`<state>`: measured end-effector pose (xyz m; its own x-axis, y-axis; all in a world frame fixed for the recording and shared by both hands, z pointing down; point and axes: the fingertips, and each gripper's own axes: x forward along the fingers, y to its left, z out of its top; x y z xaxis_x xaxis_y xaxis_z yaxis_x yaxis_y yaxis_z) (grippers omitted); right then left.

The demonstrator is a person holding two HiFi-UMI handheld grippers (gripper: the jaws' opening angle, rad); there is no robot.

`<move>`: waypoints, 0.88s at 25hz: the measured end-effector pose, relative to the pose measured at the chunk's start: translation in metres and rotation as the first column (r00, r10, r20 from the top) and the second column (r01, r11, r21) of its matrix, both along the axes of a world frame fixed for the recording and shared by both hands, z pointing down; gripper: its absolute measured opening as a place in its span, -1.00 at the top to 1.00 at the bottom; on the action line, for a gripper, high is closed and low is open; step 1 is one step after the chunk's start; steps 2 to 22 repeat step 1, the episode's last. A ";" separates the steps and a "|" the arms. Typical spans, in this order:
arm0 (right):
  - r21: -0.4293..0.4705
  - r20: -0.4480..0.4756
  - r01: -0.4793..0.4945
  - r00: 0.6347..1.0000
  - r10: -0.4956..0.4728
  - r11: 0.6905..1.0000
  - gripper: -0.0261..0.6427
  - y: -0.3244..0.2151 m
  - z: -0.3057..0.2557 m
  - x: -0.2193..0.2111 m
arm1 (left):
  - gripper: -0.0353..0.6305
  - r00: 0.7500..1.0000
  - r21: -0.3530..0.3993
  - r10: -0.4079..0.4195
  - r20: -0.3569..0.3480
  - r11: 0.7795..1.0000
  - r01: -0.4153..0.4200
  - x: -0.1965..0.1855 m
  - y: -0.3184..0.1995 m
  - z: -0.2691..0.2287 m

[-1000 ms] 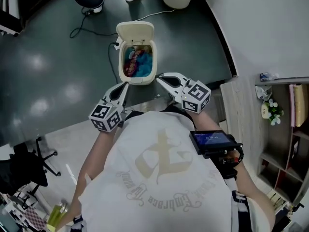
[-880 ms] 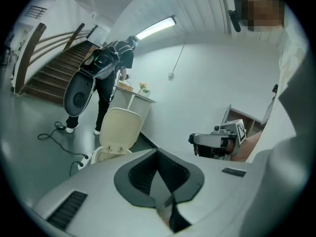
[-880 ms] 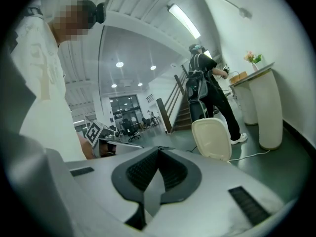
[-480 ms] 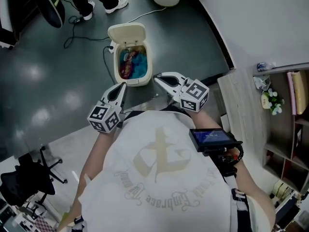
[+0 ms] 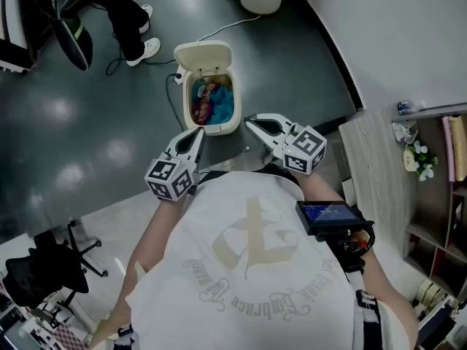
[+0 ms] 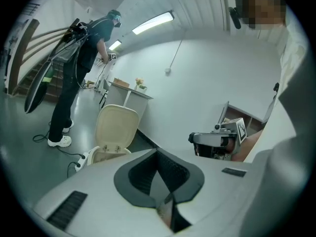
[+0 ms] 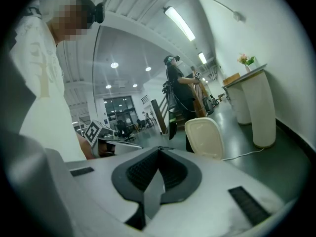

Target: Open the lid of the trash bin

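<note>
The person wears a white short-sleeved T-shirt [image 5: 182,290] printed with a large beige emblem [image 5: 252,243] and an arc of ornate lettering [image 5: 252,308]. A small black unit with a lit blue screen [image 5: 328,215] is strapped on the right forearm, with dark straps [image 5: 352,243] beside it. The left tongs [image 5: 197,133] and right tongs [image 5: 252,122] have smooth light-grey shells, each carrying a white cube with black square markers [image 5: 168,179] [image 5: 305,150]. Seen close, the shells frame dark ribbed pads [image 6: 143,174] [image 7: 143,172] in a rounded, pointed recess, with black slotted vents [image 6: 66,209] [image 7: 244,204] set into the grey
</note>
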<state>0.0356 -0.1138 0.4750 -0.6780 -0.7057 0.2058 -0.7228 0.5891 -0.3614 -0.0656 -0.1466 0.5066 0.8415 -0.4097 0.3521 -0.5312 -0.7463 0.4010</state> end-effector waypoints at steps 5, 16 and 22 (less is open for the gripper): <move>-0.002 -0.002 -0.002 1.000 0.002 1.000 0.92 0.000 0.000 0.000 | 0.88 1.000 -0.004 0.002 0.002 1.000 -0.002 0.000 0.000 0.001; -0.002 -0.002 -0.002 1.000 0.002 1.000 0.92 0.000 0.000 0.000 | 0.88 1.000 -0.004 0.002 0.002 1.000 -0.002 0.000 0.000 0.001; -0.002 -0.002 -0.002 1.000 0.002 1.000 0.92 0.000 0.000 0.000 | 0.88 1.000 -0.004 0.002 0.002 1.000 -0.002 0.000 0.000 0.001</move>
